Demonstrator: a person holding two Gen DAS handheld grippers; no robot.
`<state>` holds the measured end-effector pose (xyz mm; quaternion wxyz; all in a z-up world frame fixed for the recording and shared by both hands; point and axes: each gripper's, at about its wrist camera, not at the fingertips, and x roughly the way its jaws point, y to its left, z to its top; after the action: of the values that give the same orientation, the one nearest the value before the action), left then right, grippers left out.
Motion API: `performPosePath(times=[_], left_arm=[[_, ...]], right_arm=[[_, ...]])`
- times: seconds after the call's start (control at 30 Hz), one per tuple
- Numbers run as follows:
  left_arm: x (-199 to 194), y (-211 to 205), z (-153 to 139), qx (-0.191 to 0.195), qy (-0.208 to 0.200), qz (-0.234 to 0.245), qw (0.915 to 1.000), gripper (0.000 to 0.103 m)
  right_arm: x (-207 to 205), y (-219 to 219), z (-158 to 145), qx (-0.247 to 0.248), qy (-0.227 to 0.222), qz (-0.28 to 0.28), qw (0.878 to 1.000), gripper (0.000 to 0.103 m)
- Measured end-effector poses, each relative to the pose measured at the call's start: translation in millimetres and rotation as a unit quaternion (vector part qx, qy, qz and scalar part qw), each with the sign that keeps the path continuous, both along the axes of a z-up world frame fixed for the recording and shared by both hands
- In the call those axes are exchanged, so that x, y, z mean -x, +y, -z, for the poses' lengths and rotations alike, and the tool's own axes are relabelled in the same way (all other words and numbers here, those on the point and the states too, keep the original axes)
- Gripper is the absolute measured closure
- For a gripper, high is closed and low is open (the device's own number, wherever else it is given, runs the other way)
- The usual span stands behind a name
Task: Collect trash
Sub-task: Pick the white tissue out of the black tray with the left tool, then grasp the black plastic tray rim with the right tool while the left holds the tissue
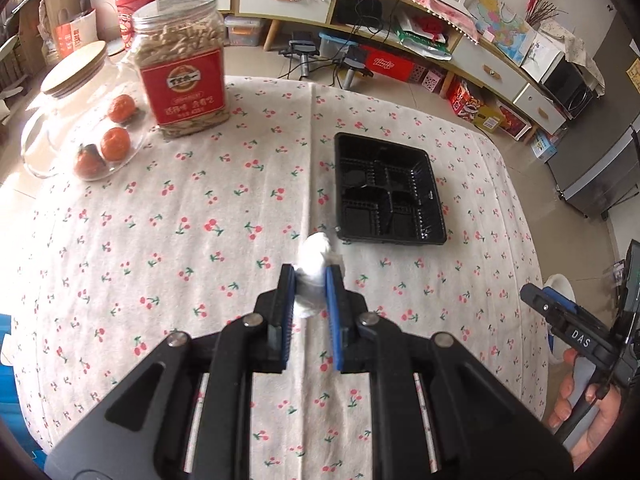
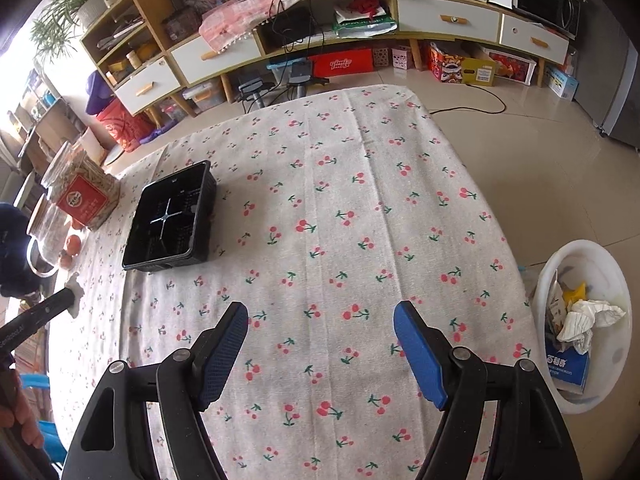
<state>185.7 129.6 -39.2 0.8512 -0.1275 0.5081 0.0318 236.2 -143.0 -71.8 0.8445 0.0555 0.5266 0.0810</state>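
My left gripper (image 1: 311,270) is shut on a crumpled white tissue (image 1: 314,264), held above the cherry-print tablecloth (image 1: 200,240). The same tissue (image 2: 74,294) shows at the left edge of the right wrist view, in the tip of the left gripper. A black compartment tray (image 1: 390,192) lies on the cloth just beyond and to the right of the tissue; the tray (image 2: 170,220) is also in the right wrist view at mid left. My right gripper (image 2: 320,312) hangs open over bare cloth with nothing between its fingers. A white trash bin (image 2: 586,400) with paper and packets stands on the floor off the table's right edge.
At the table's far left stand a clear jar of snacks with a red label (image 1: 182,68) and a glass jar (image 1: 80,120) holding oranges. A low cabinet (image 2: 320,40) with boxes under it lines the far wall. The right gripper and a hand (image 1: 576,400) show at the lower right of the left wrist view.
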Motion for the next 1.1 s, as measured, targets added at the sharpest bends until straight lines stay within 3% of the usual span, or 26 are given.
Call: performPosePath(times=[0.2,0.4,0.57,0.63,0.73,1.1], left_arm=[[32,42,-4,-0.021,-0.006,-0.015,0.9996,0.086],[52,87,0,-0.015,-0.004,-0.042,0.999,0.086],[61,106,3,-0.013,-0.002,-0.051,0.9986,0.086],[62,110,3,-0.01,-0.001,-0.051,0.9987,0.086],[62,111,1,-0.002,-0.005,-0.052,0.9986,0.086],[68,83,-12,0.011,-0.024,-0.022,0.9994,0.086]], right_arm=[[-33,67,7,-0.038,0.022,-0.039,0.998,0.02],[-68,127,23,-0.055,0.028,-0.056,0.997,0.018],[-85,156,44,-0.003,0.037,-0.052,0.998,0.018],[-88,161,51,0.014,0.038,-0.053,0.998,0.021],[-89,166,56,0.038,0.032,-0.058,0.997,0.044],[-41,117,23,0.045,0.024,-0.067,0.996,0.047]])
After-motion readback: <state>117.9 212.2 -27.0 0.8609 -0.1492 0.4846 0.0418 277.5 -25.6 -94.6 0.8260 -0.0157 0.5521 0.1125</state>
